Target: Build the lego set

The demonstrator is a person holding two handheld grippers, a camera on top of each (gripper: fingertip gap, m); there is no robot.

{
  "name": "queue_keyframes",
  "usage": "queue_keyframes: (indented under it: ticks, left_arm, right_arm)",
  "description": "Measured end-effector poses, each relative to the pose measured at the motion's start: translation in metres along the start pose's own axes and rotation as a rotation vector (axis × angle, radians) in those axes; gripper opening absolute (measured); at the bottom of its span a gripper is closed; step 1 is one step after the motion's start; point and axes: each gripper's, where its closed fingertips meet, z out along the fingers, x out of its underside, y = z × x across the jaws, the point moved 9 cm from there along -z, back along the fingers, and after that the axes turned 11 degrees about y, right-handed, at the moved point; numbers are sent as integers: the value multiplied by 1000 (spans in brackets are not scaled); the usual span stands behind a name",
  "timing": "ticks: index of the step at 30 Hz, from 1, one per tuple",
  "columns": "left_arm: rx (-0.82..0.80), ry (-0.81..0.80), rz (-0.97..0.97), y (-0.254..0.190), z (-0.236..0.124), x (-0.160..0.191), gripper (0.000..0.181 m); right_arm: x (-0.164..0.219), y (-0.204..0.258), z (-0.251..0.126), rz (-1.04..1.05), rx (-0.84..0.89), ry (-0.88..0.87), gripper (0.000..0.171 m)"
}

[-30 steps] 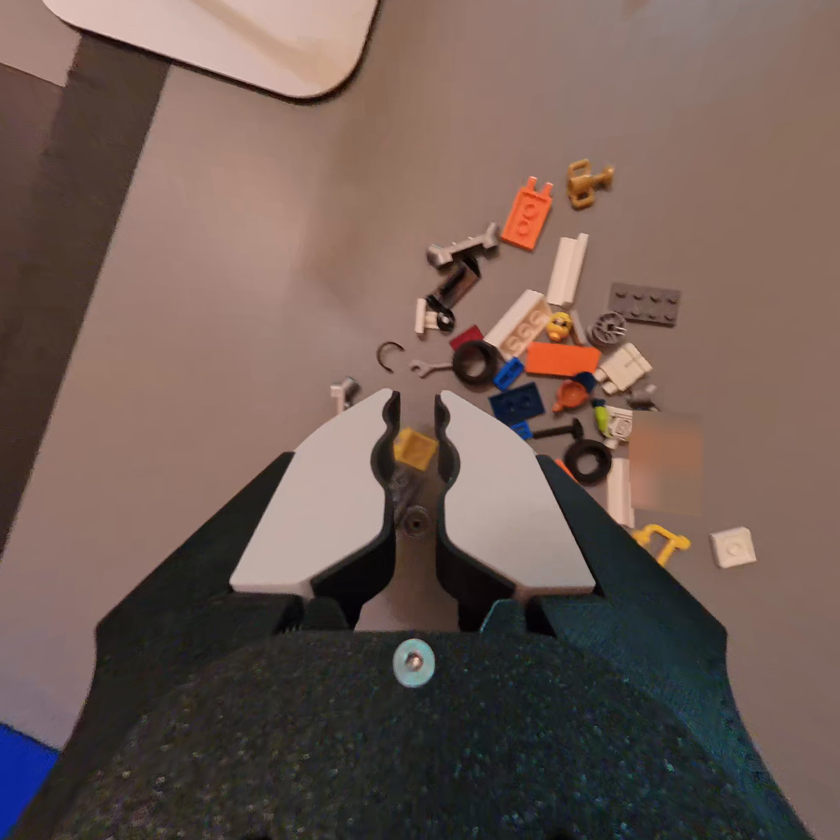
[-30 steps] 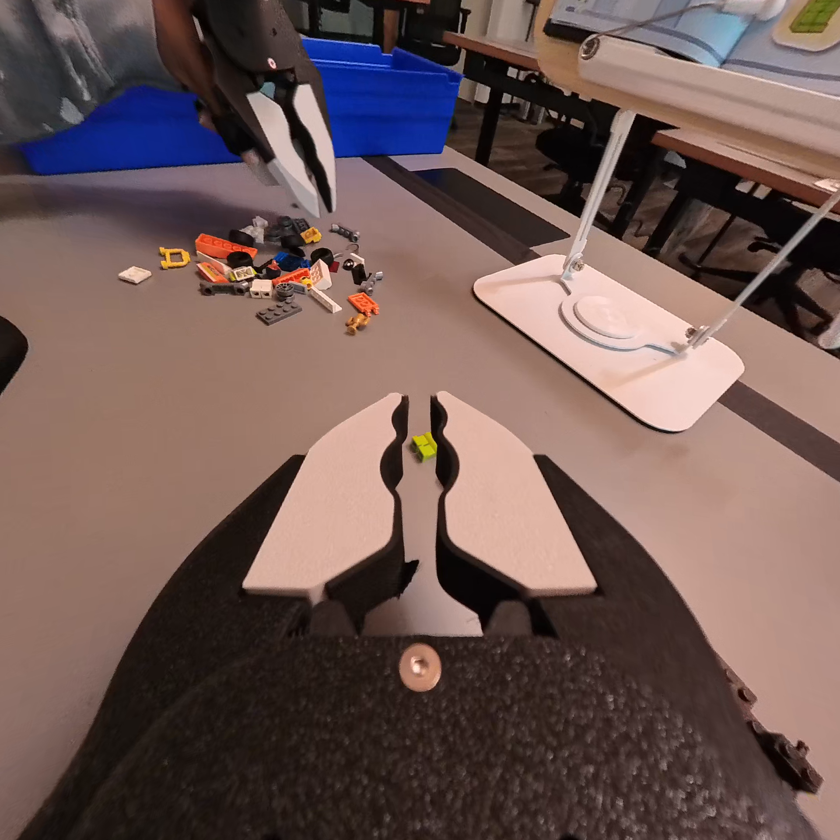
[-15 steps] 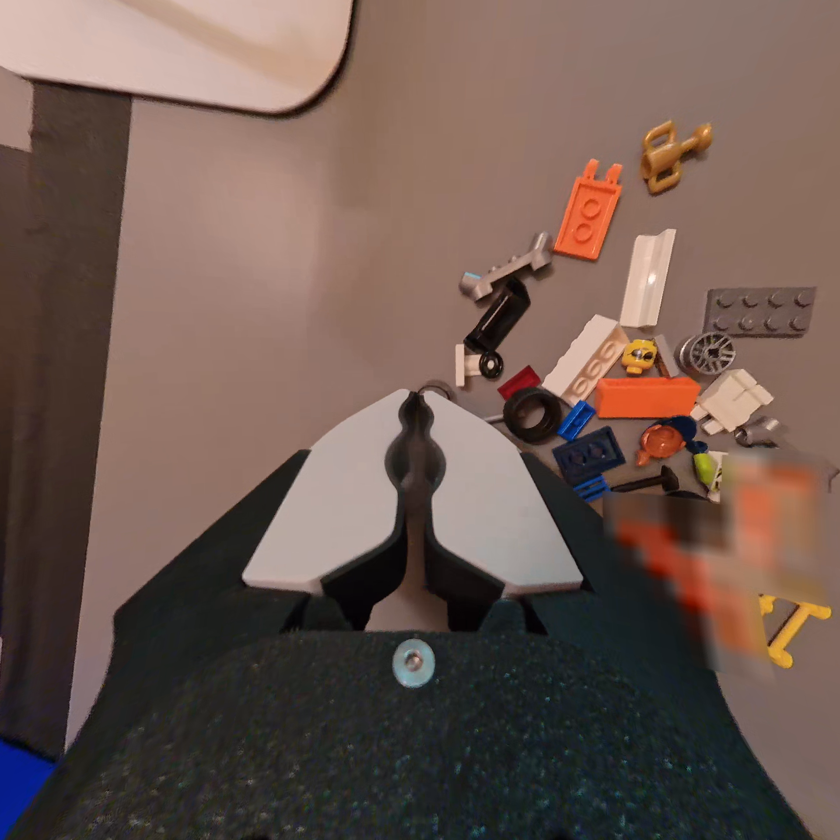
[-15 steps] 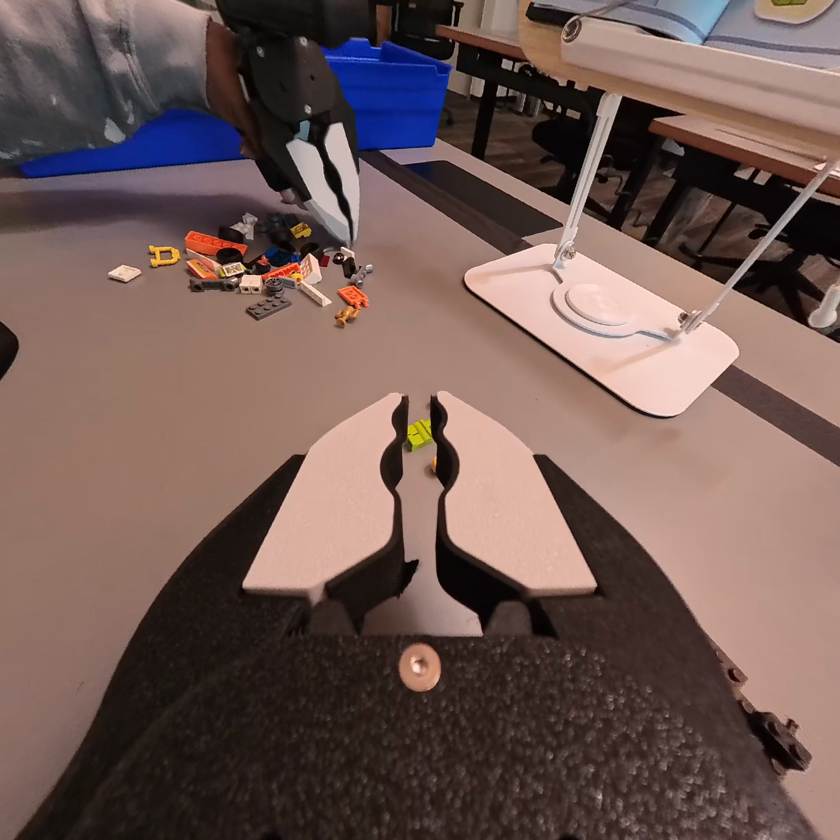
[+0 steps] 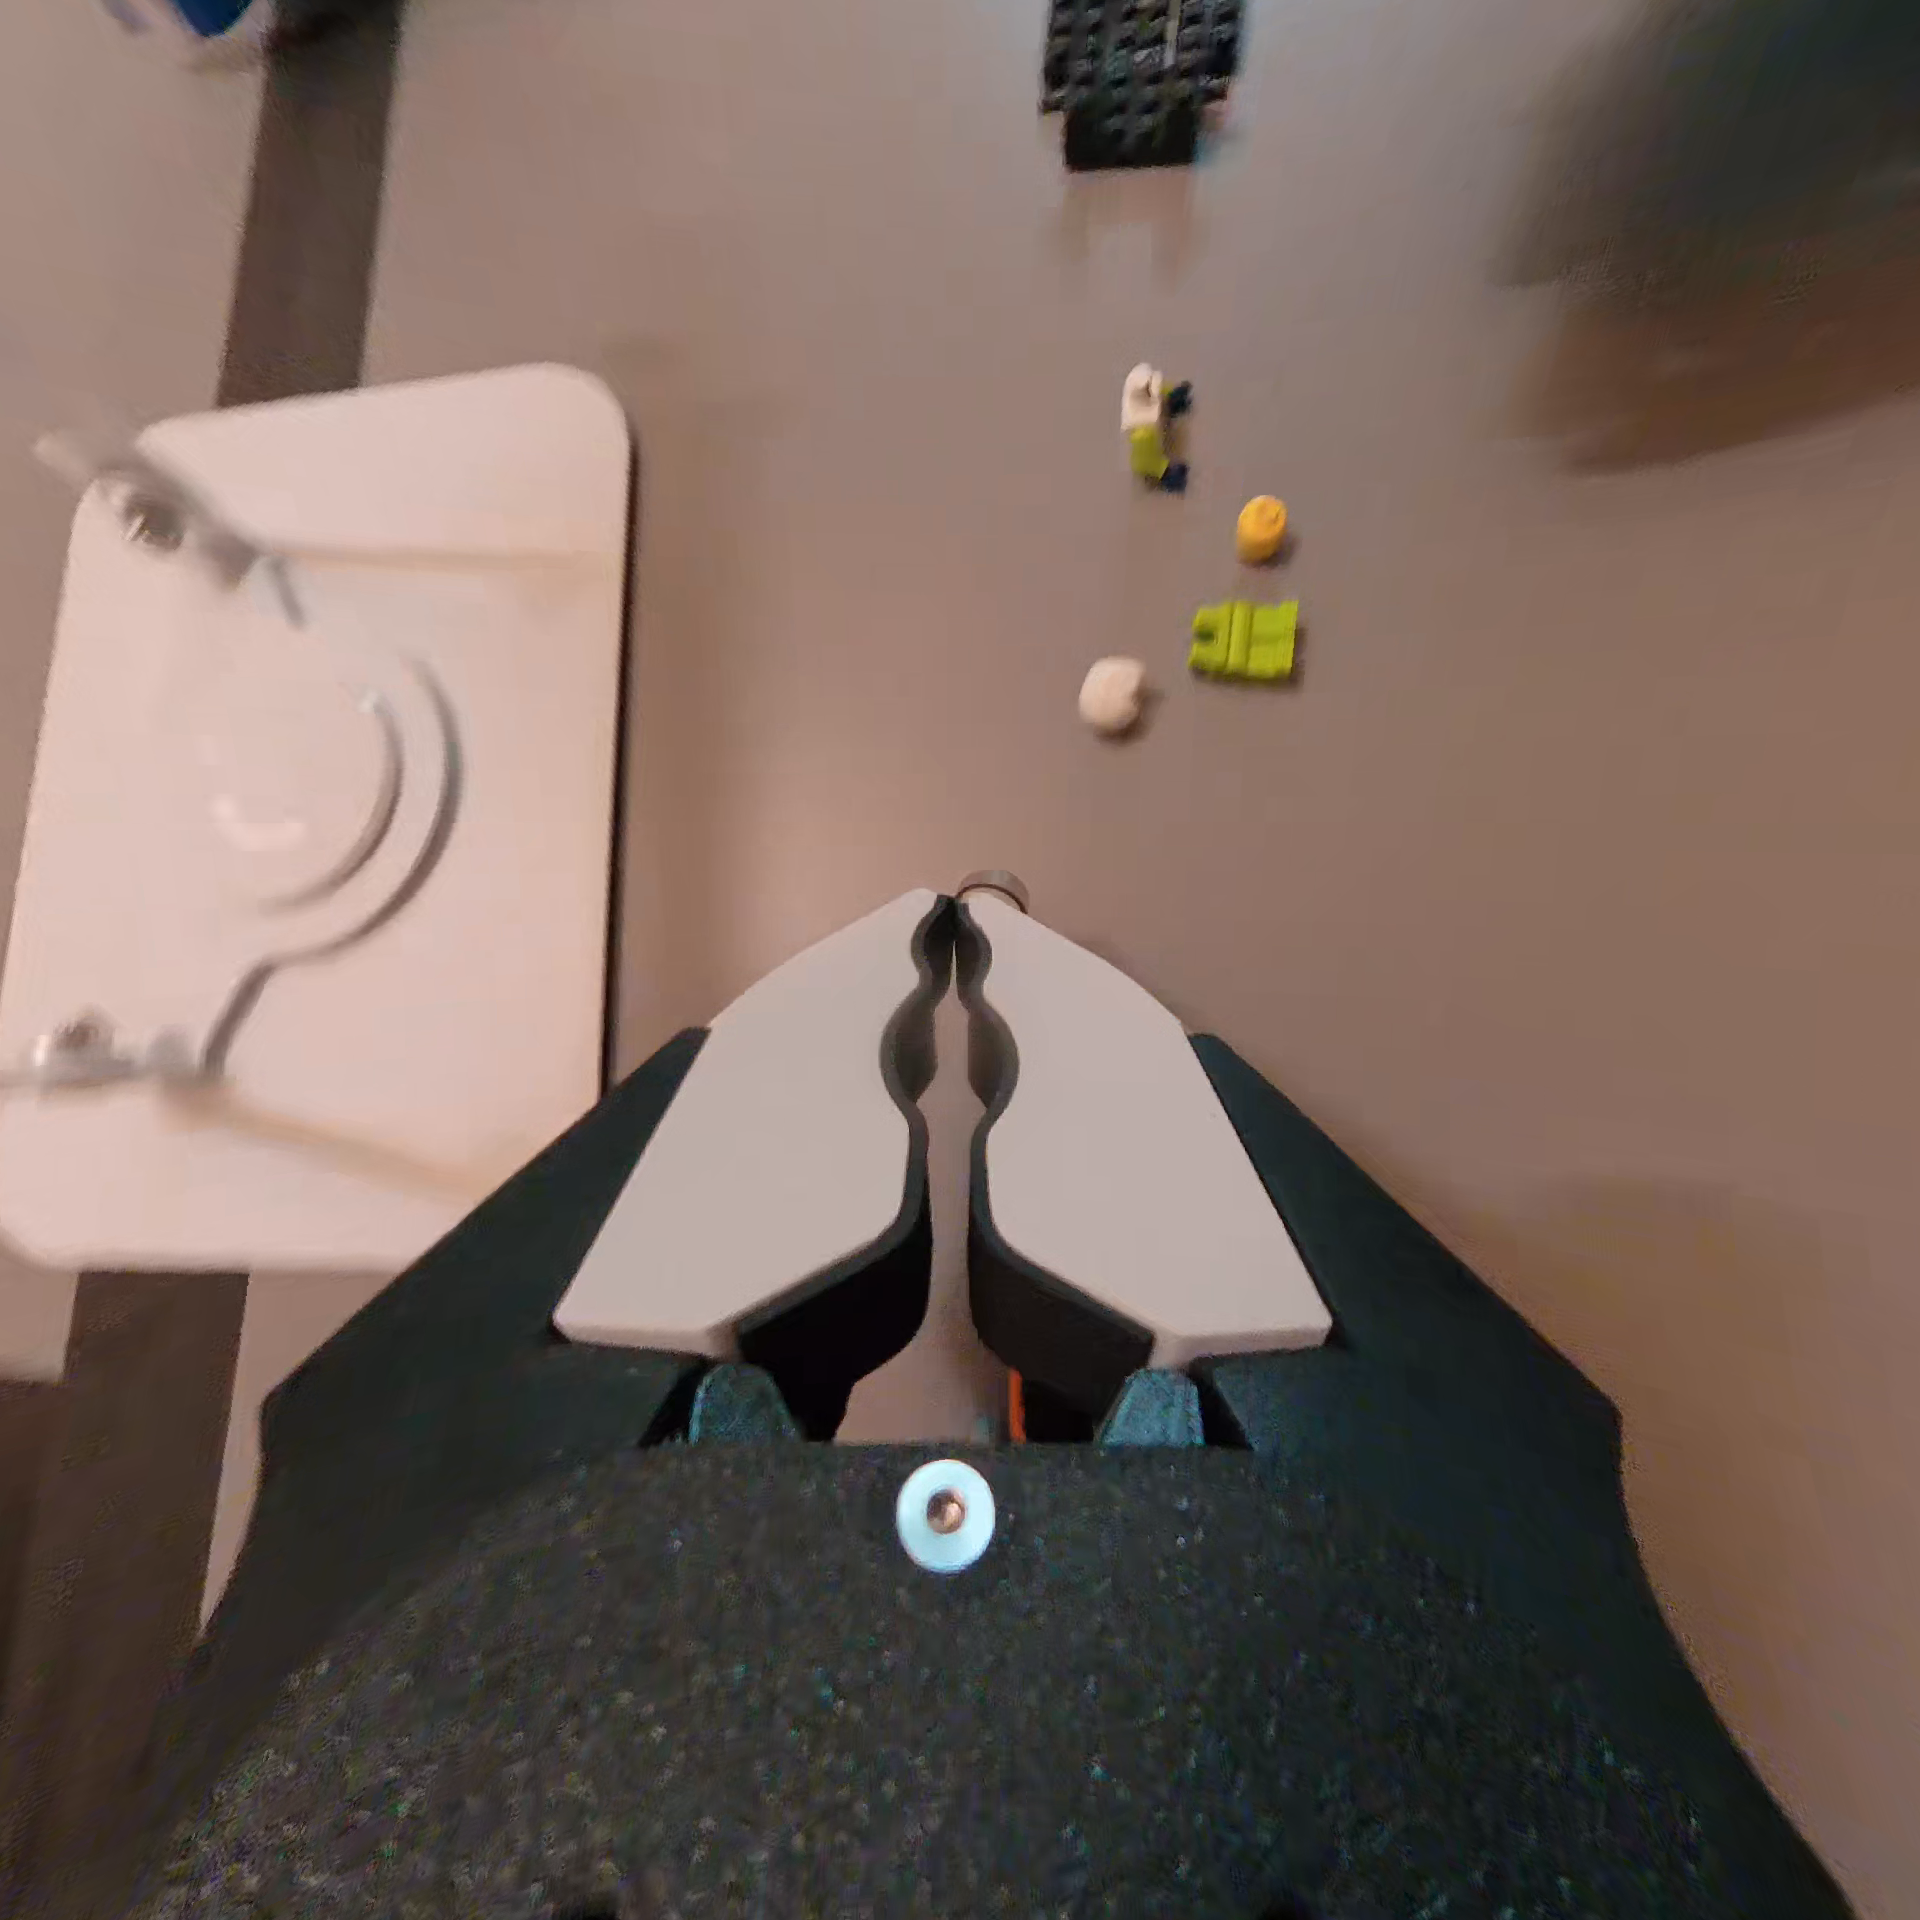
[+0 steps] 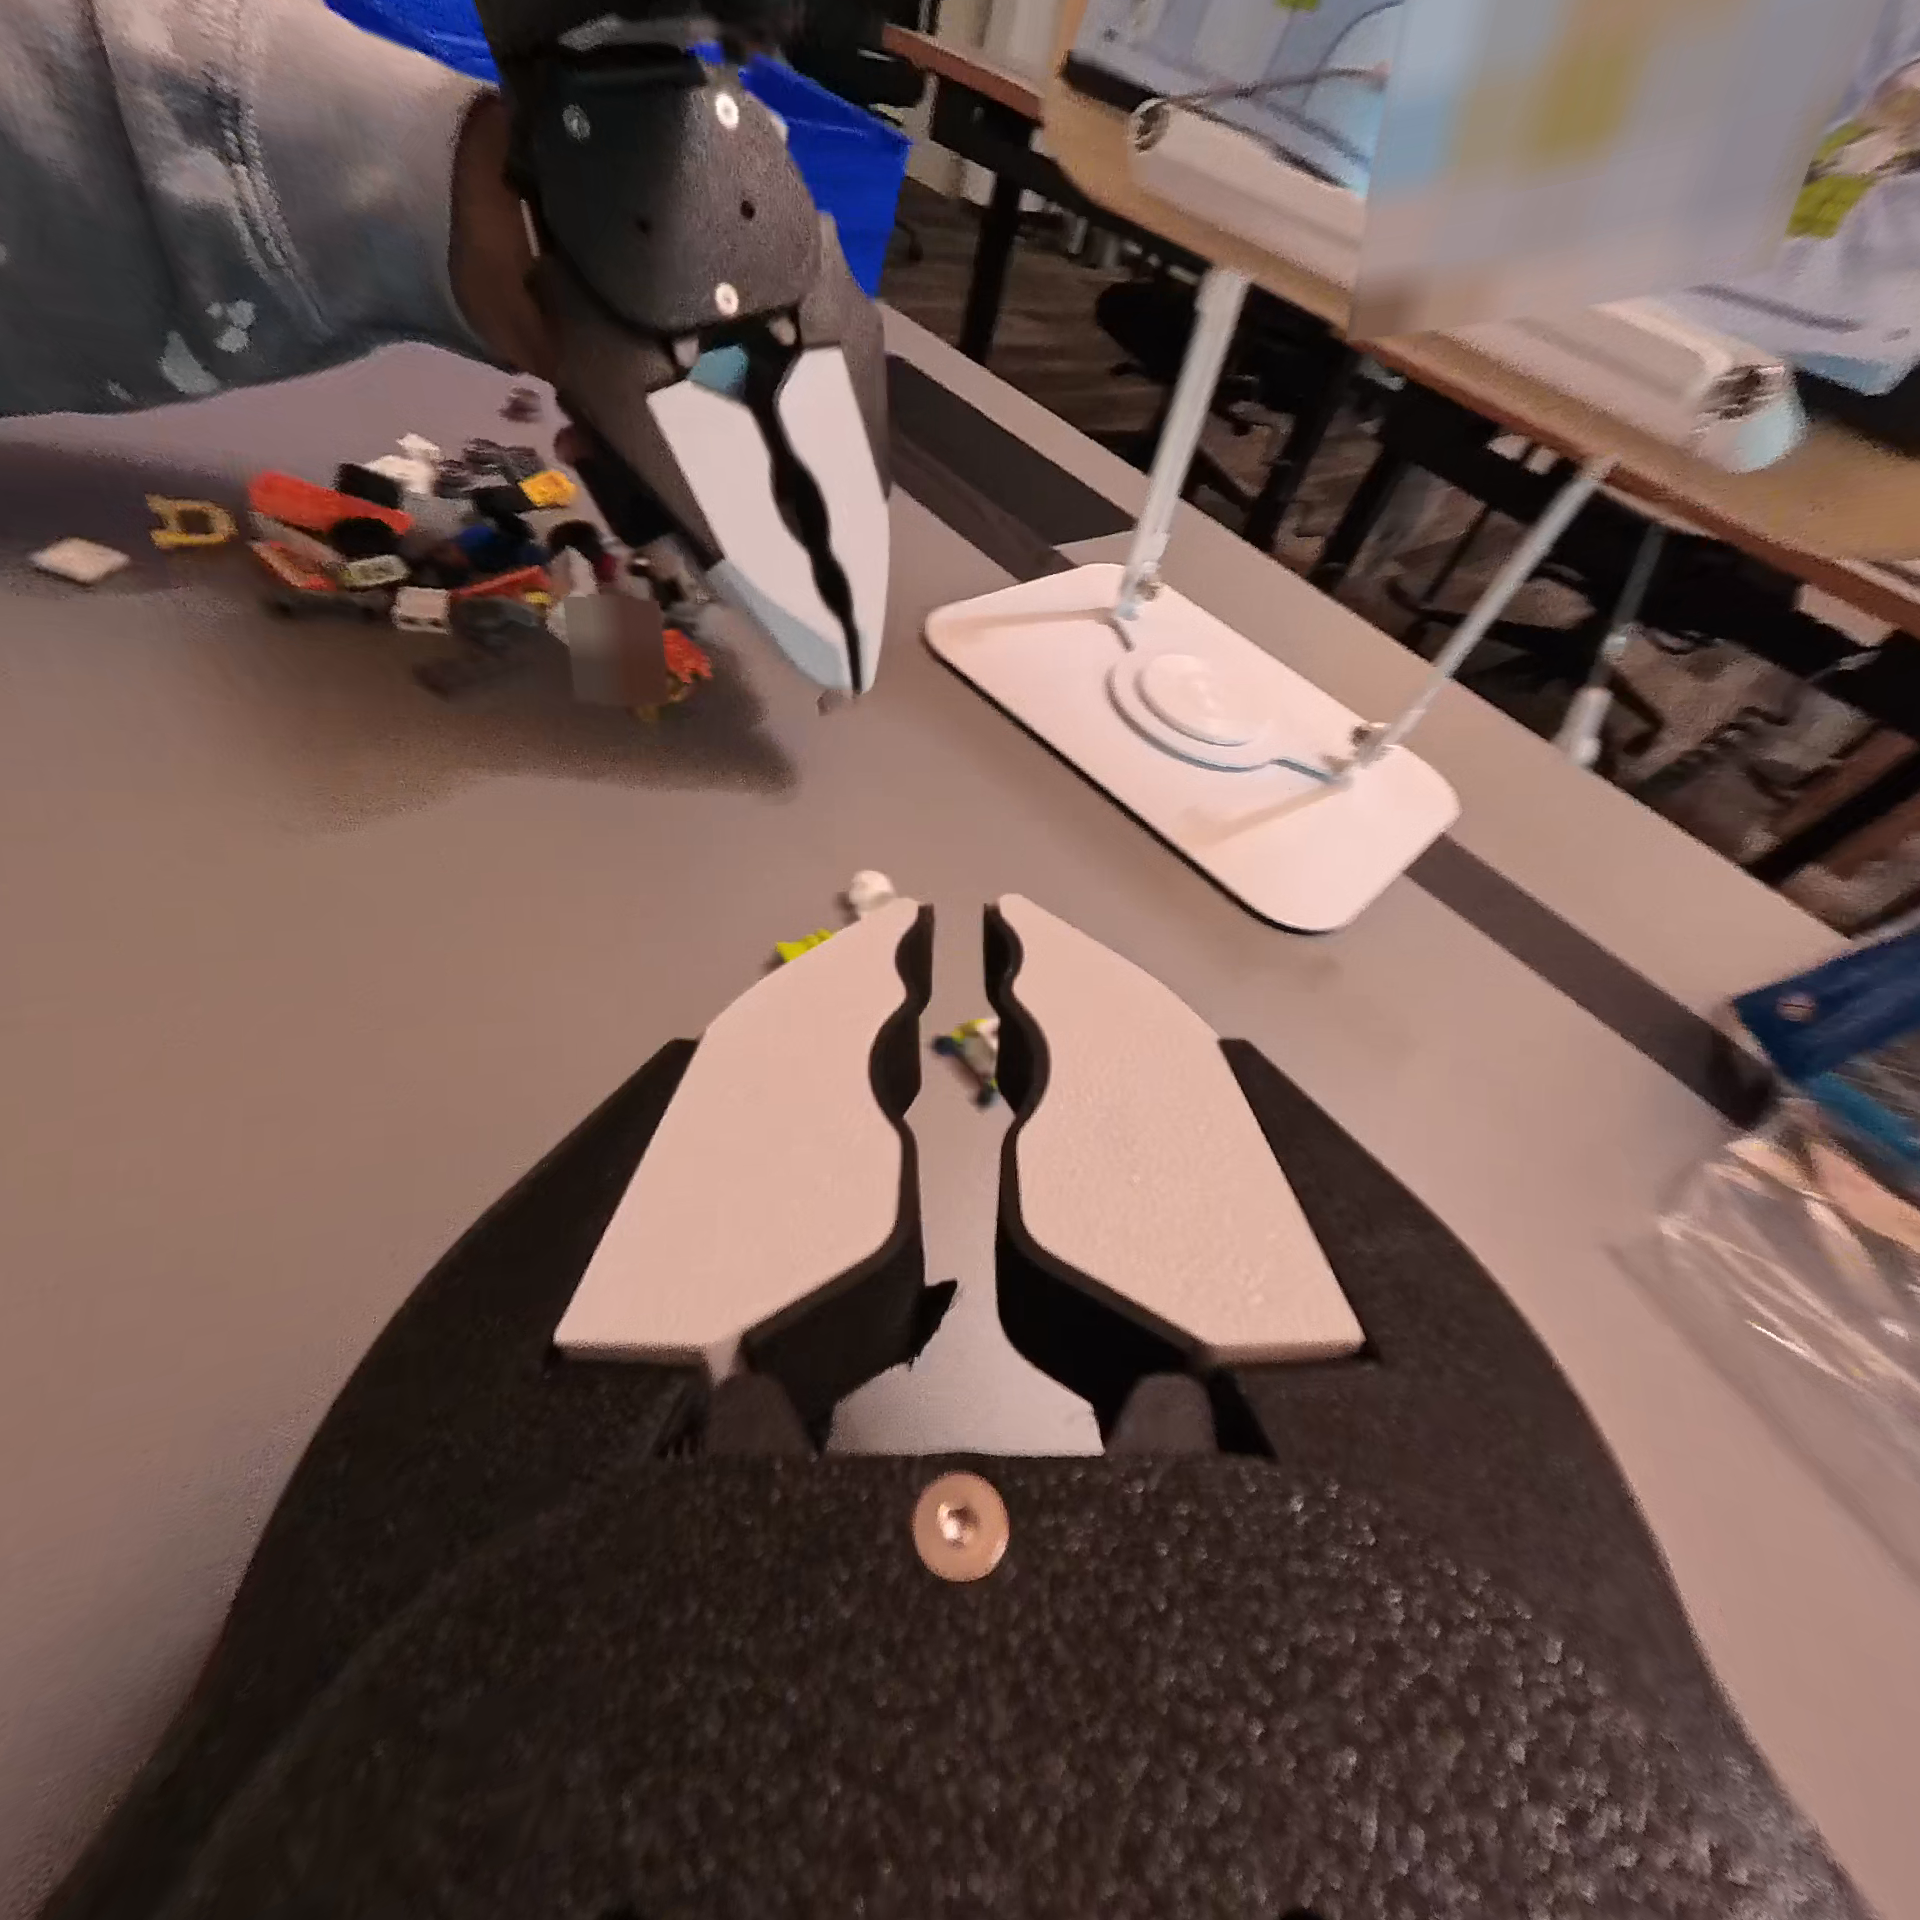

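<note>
We see the loose lego parts in two groups on the grey table. Nearest the grippers lie four small pieces, apart from one another: a lime-green piece, a round yellow-orange piece, a rounded white piece, and a small white, lime and dark-blue assembly. In the right wrist view this assembly appears on the table in the gap between the fingers of the right gripper — the jaws stand narrowly apart and grip nothing. The main pile of lego pieces lies farther off, with a yellow frame piece and a white tile at its edge.

The left gripper, held above the table between the pile and the four pieces, has its tips pressed together; a small grey, blurred thing shows at the very tip, and we cannot tell whether it is gripped. In the right wrist view the same gripper reads as closed — a person's sleeve is behind it.

Beside the pieces stands a white stand base with thin metal struts; a dark studded plate lies beyond the assembly; blue bins sit at the table's far end
</note>
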Motion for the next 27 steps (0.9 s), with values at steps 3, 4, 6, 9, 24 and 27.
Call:
queue_keyframes:
  ticks: [3,4,6,9,24,27]
  left_arm:
    - [63,41,91,4,22,-28,0]
    - [85,54,112,5,29,-36,0]
    - [118,87,156,8,39,-49,0]
    - [145,154,203,12,50,-59,0]
    - [110,126,92,-9,-13,-17,10]
    - [117,210,70,-25,-13,13,18]
  right_arm:
    - [5,-15,-15,25,69,-6,9]
    - [7,-20,-21,43,85,-11,9]
    - [13,-27,-31,90,106,-25,9]
    - [24,-33,-43,177,101,-48,9]
    - [28,-29,-48,161,81,-45,9]
    - [28,-26,-46,152,63,-39,9]
